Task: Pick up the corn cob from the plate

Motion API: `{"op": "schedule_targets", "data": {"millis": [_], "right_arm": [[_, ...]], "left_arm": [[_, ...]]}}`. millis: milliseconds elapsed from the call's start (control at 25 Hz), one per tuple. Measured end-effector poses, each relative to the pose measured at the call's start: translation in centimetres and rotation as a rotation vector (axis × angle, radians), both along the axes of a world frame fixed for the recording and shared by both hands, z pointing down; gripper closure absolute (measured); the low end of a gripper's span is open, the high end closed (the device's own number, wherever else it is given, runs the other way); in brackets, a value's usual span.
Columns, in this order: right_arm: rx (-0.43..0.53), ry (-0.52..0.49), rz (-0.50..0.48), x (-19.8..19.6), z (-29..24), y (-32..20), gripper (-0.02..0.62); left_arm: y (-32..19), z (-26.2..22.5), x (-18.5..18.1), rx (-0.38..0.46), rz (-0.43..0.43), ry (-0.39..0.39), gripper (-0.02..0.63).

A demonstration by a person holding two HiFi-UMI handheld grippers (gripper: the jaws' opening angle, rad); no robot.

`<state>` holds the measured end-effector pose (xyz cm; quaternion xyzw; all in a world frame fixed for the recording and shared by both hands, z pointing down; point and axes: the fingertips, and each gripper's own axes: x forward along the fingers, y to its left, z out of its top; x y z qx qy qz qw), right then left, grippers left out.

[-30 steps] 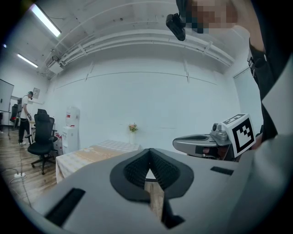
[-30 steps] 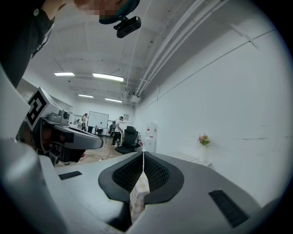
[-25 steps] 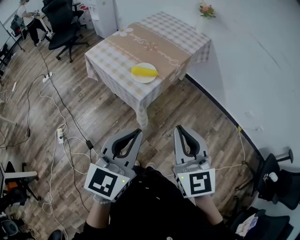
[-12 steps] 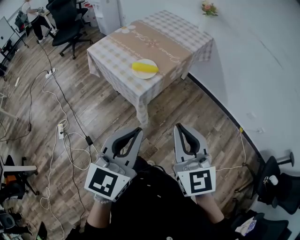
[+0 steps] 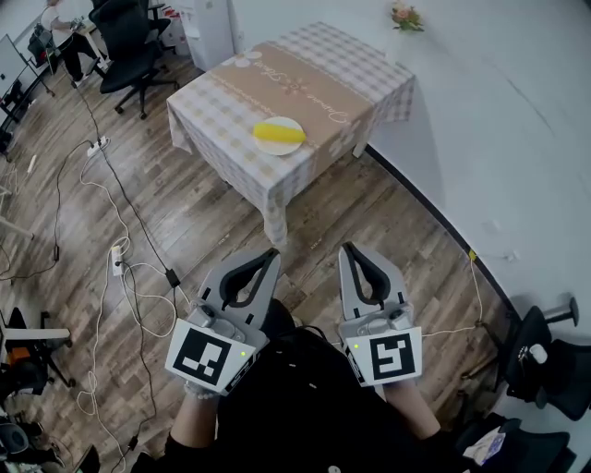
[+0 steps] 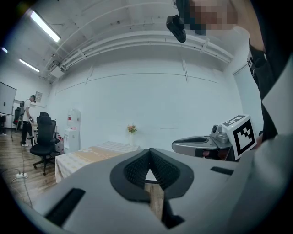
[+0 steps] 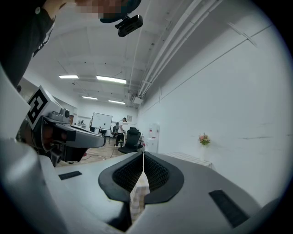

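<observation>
At the far left a black wheeled office chair [image 5: 125, 42] stands on the brown wood-plank floor [image 5: 203, 231], and thin white and black cables [image 5: 113, 189] trail from there toward the near side. Right of the chair, further off, stands a square table under a beige checked cloth [image 5: 217, 115] with a tan runner across it. A round white plate [image 5: 281, 151] sits near the table's near edge on the runner. It holds the yellow corn cob [image 5: 279, 133], which lies on its side across the plate and is the only thing in it. Well apart from the table, close to the person's dark-clothed body, the left gripper [image 5: 271, 253] points level toward the table. Its grey jaws are pressed together with nothing between the black ribbed pads [image 6: 137, 171]. Just beside it, the right gripper [image 5: 348, 248] points the same way, its jaws also pressed together and empty. At the table's far right corner, against the white wall [image 5: 499, 120], stands a small bunch of pink flowers [image 5: 404, 15].
</observation>
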<state>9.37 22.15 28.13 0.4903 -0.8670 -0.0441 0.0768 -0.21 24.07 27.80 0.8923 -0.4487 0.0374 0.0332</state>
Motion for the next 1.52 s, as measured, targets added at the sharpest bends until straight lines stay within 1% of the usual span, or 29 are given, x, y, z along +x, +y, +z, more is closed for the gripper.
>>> {"op": "schedule_targets", "data": {"millis": [80, 240, 440, 600, 800, 1200, 1440, 1520], "right_arm": [[-0.003, -0.001, 0.006, 0.3, 0.1, 0.0, 0.552], [-0.006, 0.009, 0.007, 0.7, 0.2, 0.0, 0.552], [-0.012, 0.015, 0.02, 1.2, 0.4, -0.5, 0.552], [-0.003, 0.009, 0.038, 1.6, 0.4, -1.5, 0.552], [-0.015, 0.011, 0.054, 1.8, 0.8, -3.0, 0.552], [-0.019, 0.012, 0.063, 0.8, 0.9, -8.6, 0.552], [-0.028, 0.022, 0.071, -0.1, 0.8, -12.8, 0.552], [-0.03, 0.021, 0.075, -0.4, 0.7, -14.4, 0.552]], "left_arm": [[0.1, 0.2, 0.4, -0.001, 0.007, 0.002, 0.592], [-0.3, 0.1, 0.7, 0.026, 0.014, 0.003, 0.592], [-1.2, 0.3, 0.9, 0.022, 0.016, 0.009, 0.592], [-2.5, 0.3, 1.0, 0.024, 0.022, 0.009, 0.594], [-4.4, 0.4, 0.8, 0.024, 0.028, 0.006, 0.592], [-9.9, 0.6, -0.4, 0.015, 0.033, 0.007, 0.592], [-14.4, 0.4, -1.4, 0.011, 0.037, 0.011, 0.592], [-15.9, 0.4, -1.7, -0.007, 0.04, 0.016, 0.592]]}}
